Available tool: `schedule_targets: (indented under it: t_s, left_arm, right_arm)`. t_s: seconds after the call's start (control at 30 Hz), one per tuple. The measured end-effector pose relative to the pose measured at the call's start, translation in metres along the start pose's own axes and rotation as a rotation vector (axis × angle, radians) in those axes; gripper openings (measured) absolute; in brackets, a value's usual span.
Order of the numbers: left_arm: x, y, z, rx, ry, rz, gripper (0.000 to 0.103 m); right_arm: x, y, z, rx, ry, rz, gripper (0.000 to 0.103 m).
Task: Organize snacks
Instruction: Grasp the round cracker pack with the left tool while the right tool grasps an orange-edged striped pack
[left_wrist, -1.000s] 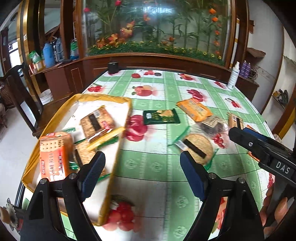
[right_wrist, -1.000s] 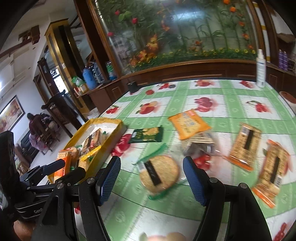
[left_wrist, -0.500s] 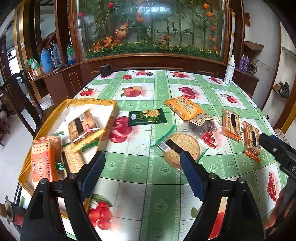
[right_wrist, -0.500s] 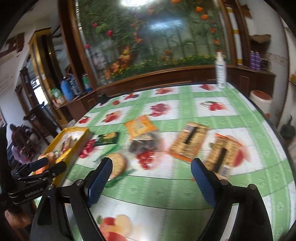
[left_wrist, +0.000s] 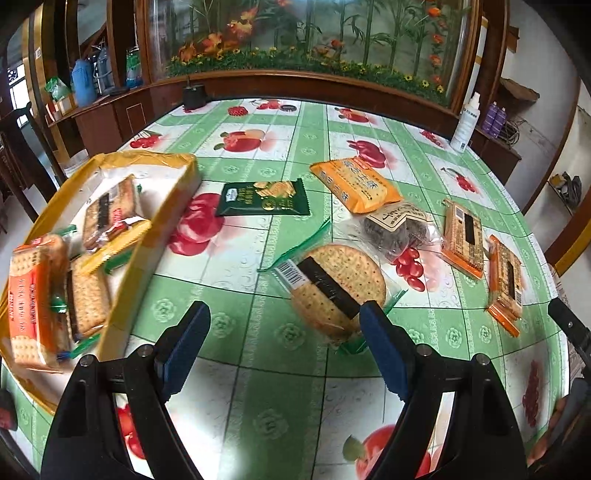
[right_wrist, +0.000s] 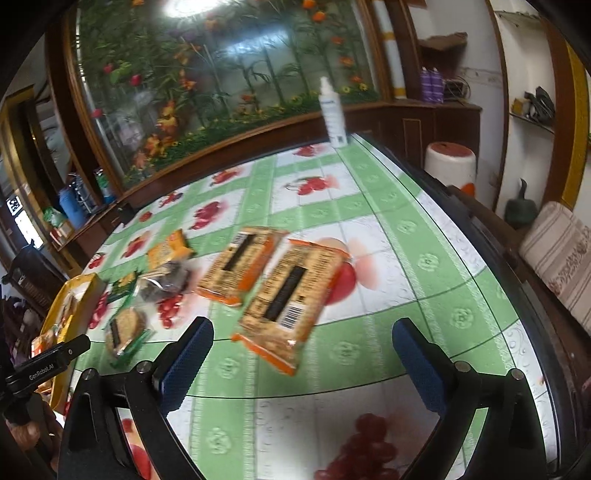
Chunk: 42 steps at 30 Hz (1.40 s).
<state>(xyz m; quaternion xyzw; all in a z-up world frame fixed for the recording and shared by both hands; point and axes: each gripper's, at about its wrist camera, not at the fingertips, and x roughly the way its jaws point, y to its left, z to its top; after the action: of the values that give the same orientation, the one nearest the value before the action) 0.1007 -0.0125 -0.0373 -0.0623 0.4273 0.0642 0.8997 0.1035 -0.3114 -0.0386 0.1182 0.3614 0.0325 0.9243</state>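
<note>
the right tongs (right_wrist: 301, 360), empty with jaws opening, sit nearest the orange cracker pack (right_wrist: 291, 295) lying just ahead on the bench (right_wrist: 424, 258), its long axis running away from them; the left tongs (left_wrist: 282, 345) are released.

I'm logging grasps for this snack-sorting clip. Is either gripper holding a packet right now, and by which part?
Nothing is held. The left gripper is open above the table beside the round cracker packet. The right gripper has its jaws opening, empty, near the orange cracker packet.
</note>
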Motion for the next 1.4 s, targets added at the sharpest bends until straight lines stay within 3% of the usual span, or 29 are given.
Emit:
schedule_targets:
  t_s: [0.43, 0.97, 1.4]
  left_arm:
    - [0.016, -0.013, 0.016, 0.007, -0.004, -0.042, 0.083]
    - [0.046, -0.019, 0.018, -0.201, 0.044, -0.003, 0.083]
    - [0.064, -0.039, 0.021, -0.126, 0.055, 0.085, 0.090]
  right_arm:
    - [0.049, 0.005, 0.006, 0.016, 0.138, -0.066, 0.101]
    - [0.072, 0.007, 0.009, 0.032, 0.170, -0.089, 0.101]
    - [0.090, 0.023, 0.018, -0.015, 0.197, -0.138, 0.102]
